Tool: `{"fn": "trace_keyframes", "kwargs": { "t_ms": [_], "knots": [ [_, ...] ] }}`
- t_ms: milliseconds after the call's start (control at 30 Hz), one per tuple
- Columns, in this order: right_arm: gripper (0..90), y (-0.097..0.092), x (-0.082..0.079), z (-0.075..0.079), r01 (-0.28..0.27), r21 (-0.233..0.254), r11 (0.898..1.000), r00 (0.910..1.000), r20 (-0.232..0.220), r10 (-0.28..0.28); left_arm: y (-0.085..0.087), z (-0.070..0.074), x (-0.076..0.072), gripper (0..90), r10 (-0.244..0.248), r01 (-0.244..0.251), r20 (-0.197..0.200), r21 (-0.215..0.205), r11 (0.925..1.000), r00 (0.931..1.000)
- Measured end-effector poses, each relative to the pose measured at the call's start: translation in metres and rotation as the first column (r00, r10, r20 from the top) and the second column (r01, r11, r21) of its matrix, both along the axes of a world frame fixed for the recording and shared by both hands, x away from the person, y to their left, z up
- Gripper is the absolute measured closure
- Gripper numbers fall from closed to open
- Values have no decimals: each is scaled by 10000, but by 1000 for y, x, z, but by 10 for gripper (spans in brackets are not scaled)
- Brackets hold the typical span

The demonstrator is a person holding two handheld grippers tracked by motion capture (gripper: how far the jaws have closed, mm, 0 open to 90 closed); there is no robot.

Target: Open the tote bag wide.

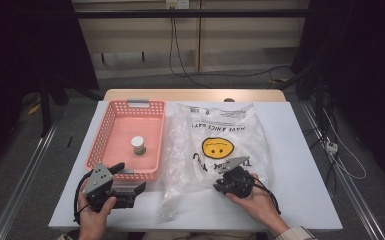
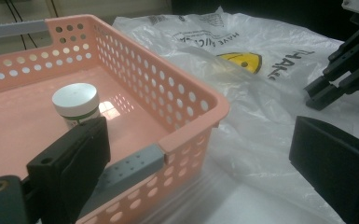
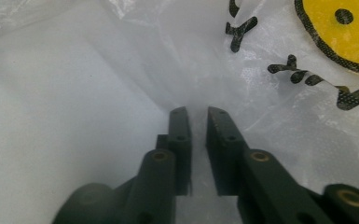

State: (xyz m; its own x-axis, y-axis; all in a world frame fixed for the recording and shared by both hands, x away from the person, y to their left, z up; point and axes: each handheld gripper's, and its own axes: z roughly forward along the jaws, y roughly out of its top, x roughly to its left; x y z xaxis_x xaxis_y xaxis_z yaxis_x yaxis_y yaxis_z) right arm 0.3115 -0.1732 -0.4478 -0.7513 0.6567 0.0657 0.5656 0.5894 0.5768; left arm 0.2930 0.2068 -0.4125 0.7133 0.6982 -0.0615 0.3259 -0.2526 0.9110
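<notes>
The plastic bag [image 1: 215, 145] lies right of the pink basket [image 1: 111, 130]; we see our right gripper [image 3: 196, 114] nearly closed, pinching its film; our left gripper [image 1: 125, 176] gapes at the basket's near rim.

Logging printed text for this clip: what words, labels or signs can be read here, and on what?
"HAVE A NICE DAY": on the plastic bag, above the yellow smiley face, upside down in the high view.
"THA...": black letters below the face, cut off; rest unreadable.
Small print at the bag's top edge: too small.
White-lidded jar in the pink basket: green-striped label, blurred.
</notes>
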Motion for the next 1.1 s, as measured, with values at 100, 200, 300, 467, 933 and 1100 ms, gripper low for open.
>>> {"fn": "trace_keyframes", "kwargs": {
  "t_ms": [100, 200, 300, 467, 933, 1100],
  "knots": [
    [899, 0, 0, 0, 10, 84, 10000, 10000, -92, -10, 0, 0, 0, 49, -13, 13, 1, 11, 10000, 10000],
    [900, 0, 1, 1, 31, 141, 9999, 9999, -140, -29, 0, 0, 0, 48, 6, -6, -15, 5, 10000, 10000],
    [900, -4, 0, 4, 174, 493, 9986, 9997, -164, -166, 1, 0, 0, 49, 29, -29, 7, -24, 10000, 10000],
    [900, -11, -1, 18, 479, 1034, 9935, 9987, 124, -495, 0, 0, 0, 49, 11, -11, -16, -5, 10000, 10000],
    [900, -18, 2, 40, 703, 2448, 9670, 9911, 924, -955, 0, 0, 0, 49, 40, -40, -34, -15, 10000, 10000],
    [900, -19, 5, 47, 749, 2684, 9604, 9890, 1029, -1059, 1, 0, 1, 49, 25, -25, 2, 9, 10000, 10000]
  ]
}}
